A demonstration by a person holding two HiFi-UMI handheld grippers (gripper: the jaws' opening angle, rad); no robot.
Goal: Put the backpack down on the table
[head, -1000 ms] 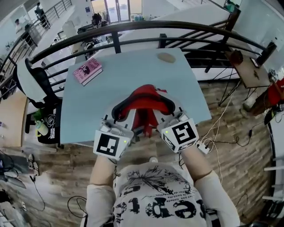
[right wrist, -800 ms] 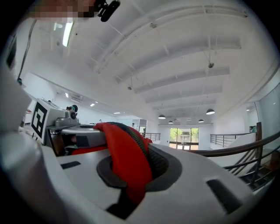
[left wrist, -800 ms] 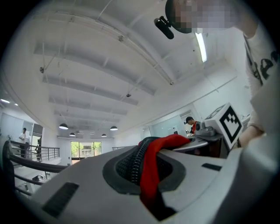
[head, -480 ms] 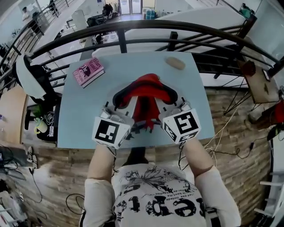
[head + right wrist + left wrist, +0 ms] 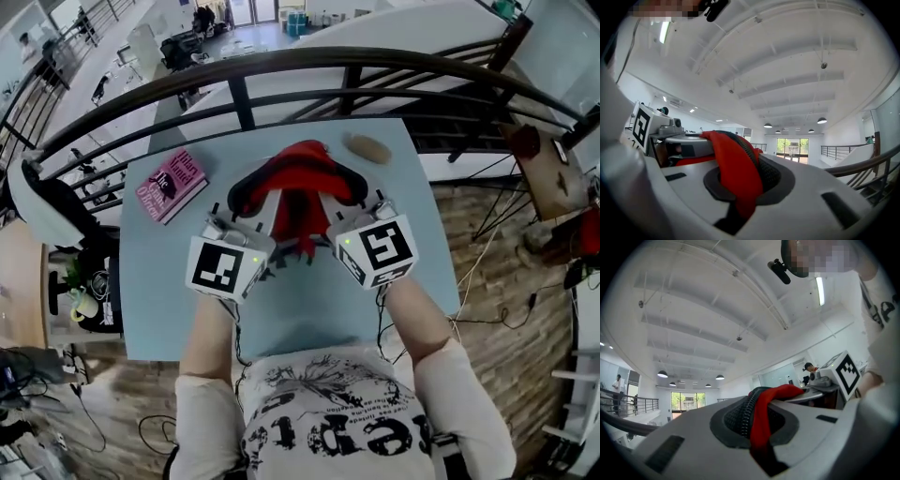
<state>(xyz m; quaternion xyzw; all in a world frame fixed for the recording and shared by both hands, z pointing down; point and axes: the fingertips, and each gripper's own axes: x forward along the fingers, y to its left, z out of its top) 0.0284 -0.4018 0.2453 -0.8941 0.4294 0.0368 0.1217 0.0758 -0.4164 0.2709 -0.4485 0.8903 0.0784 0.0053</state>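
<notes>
pink book [image 5: 170, 184] and brown oval object [image 5: 367, 147], well apart

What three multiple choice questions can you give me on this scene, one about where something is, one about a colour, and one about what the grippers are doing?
1. In the head view, where on the table does the pink book lie?
A. Towards the left side
B. Towards the right side
C. At the near edge, by the person

2. What colour is most of the backpack?
A. Blue
B. Red
C. Yellow

3. How do the left gripper and the right gripper stand?
A. Both open and empty
B. Only the left one shut
C. Both shut on the backpack

Answers:
1. A: the book sits by the table's left edge.
2. B: red fabric shows in every view.
3. C: each gripper view shows its jaws closed on red fabric and a black zipper.
</notes>
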